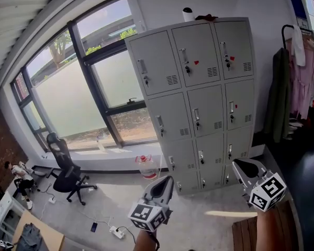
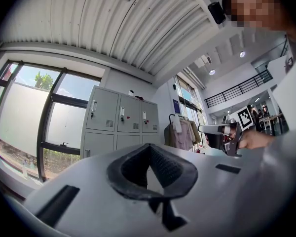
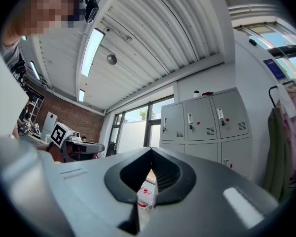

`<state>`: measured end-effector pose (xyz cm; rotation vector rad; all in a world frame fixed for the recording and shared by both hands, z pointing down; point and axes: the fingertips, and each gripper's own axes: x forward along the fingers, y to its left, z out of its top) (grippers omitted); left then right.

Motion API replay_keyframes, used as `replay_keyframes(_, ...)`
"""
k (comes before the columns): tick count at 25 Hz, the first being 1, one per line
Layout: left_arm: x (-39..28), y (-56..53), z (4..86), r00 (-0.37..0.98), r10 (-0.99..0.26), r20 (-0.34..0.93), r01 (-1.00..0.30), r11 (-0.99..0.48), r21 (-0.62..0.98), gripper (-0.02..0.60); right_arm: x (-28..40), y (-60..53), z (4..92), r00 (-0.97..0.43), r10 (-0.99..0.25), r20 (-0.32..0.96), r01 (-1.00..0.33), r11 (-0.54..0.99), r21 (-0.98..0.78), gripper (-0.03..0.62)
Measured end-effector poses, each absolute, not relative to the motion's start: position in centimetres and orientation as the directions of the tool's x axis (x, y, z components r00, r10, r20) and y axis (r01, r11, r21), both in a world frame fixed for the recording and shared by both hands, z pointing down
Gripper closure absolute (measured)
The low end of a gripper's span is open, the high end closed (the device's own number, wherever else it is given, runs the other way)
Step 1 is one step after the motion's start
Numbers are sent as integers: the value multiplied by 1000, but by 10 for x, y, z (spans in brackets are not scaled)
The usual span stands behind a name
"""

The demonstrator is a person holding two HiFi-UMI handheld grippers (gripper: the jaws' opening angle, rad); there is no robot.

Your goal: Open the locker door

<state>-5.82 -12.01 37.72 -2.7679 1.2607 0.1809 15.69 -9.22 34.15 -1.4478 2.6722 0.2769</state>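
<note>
A grey metal locker cabinet stands against the white wall, three columns wide, with every door closed. Each door has a small handle and lock, and some carry red tags. My left gripper is held low in the head view, well short of the lockers, with its jaws together and nothing in them. My right gripper is to its right, also shut and empty, pointing toward the bottom-right doors. The lockers appear far off beyond the left gripper. The right gripper also sees the lockers at a distance.
A black office chair and a water jug stand on the floor by the big window. A clothes rack with hanging garments is right of the lockers. A power strip lies on the floor.
</note>
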Motion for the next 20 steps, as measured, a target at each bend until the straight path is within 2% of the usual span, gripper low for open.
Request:
replay_keyframes(10,-75,-251,363,690,-706,-163,-721,-690,-64,575,138,-211,329,-505,-842,-190,-863,488,129,600)
replay_keyframes(20,-79,-336,351,708,-683,-181,-701,-710,-67,575,127,-296,325,-496,-847,-193,-868,479,129,599)
